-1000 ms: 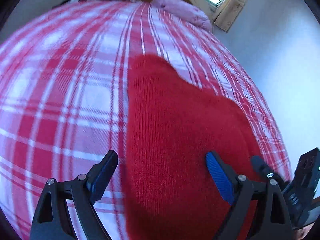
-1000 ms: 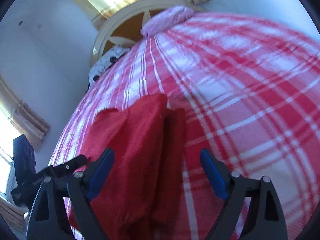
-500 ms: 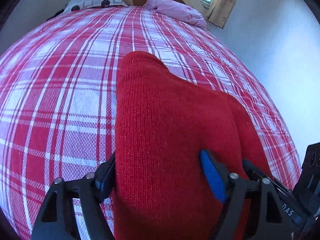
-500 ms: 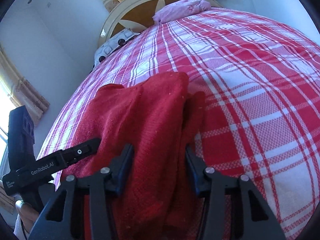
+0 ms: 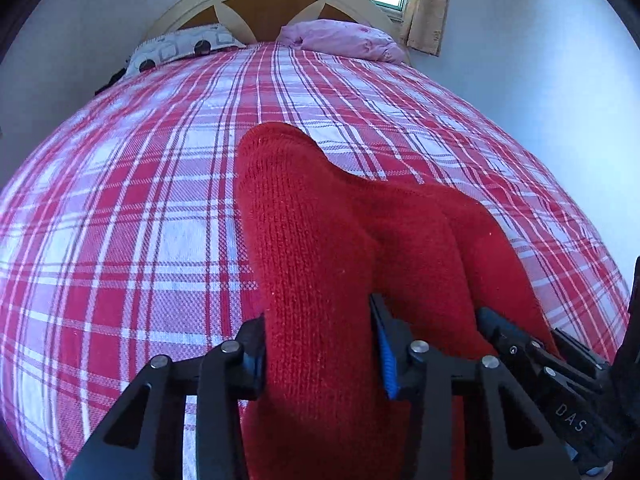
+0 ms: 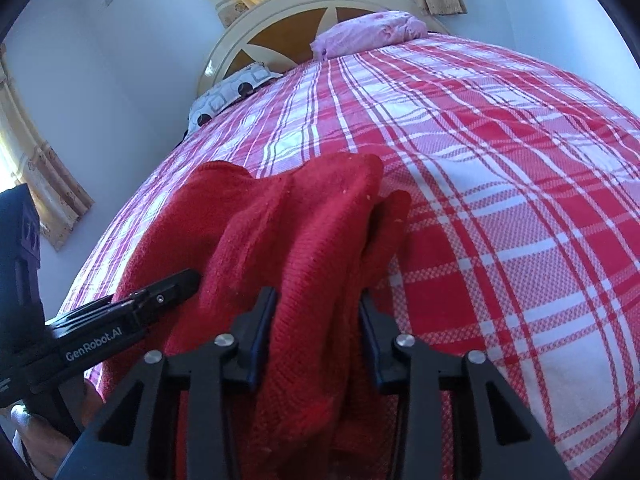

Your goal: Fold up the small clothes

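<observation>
Left-wrist view first: the left gripper (image 5: 320, 354) has just been closing, and its jaws now pinch a thick bunch at the near edge of the red knit garment (image 5: 320, 208), cloth filling the gap from pad to pad. The garment lies on the red-and-white checked bedspread (image 5: 120, 200), its far corners humped up toward the headboard (image 5: 264, 4), while the near part lifts off the bed in a ridge between the two tools. At the right edge of this view the other tool's fingers press into the same knit.

Right-wrist view: the right gripper (image 6: 316, 340) has likewise just been narrowing and now clamps a gathered fold of the garment's other near corner, the fabric bulging above and below the pads. The left tool shows at the left, close beside it.

As a judgement, the knit is soft, light and limp, thick enough to bunch and stretchy enough to sag between grips; it is not fragile and its rough surface should not slip from the pads. It looks best held at the two near corners, kept apart and level so the edge stays taut.
</observation>
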A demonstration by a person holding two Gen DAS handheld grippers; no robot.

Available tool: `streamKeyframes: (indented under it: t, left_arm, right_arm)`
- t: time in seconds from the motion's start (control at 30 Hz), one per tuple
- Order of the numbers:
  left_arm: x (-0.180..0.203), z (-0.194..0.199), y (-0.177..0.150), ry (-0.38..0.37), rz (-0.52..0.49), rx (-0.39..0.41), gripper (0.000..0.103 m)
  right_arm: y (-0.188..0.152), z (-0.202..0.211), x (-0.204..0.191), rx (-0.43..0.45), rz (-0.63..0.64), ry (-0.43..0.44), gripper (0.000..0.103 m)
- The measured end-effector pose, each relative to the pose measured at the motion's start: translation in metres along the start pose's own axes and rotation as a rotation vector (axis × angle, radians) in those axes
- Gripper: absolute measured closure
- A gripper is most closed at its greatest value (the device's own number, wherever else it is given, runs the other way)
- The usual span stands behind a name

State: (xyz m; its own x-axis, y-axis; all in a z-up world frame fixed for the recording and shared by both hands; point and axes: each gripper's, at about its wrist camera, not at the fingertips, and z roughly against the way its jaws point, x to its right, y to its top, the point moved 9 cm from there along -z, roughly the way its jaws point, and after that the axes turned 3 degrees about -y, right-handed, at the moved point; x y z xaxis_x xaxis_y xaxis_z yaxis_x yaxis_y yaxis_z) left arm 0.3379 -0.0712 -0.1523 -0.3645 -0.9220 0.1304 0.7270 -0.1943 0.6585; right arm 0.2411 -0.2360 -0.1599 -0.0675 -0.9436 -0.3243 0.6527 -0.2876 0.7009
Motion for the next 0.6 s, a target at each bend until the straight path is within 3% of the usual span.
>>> streamKeyframes:
  t: [0.6]
  left_arm:
    - [0.002,0.040,-0.012,0.058,-0.063,0.020,0.064]
  right_arm:
    - [-0.007,0.035,-0.018,0.044,-0.065,0.008,0.071]
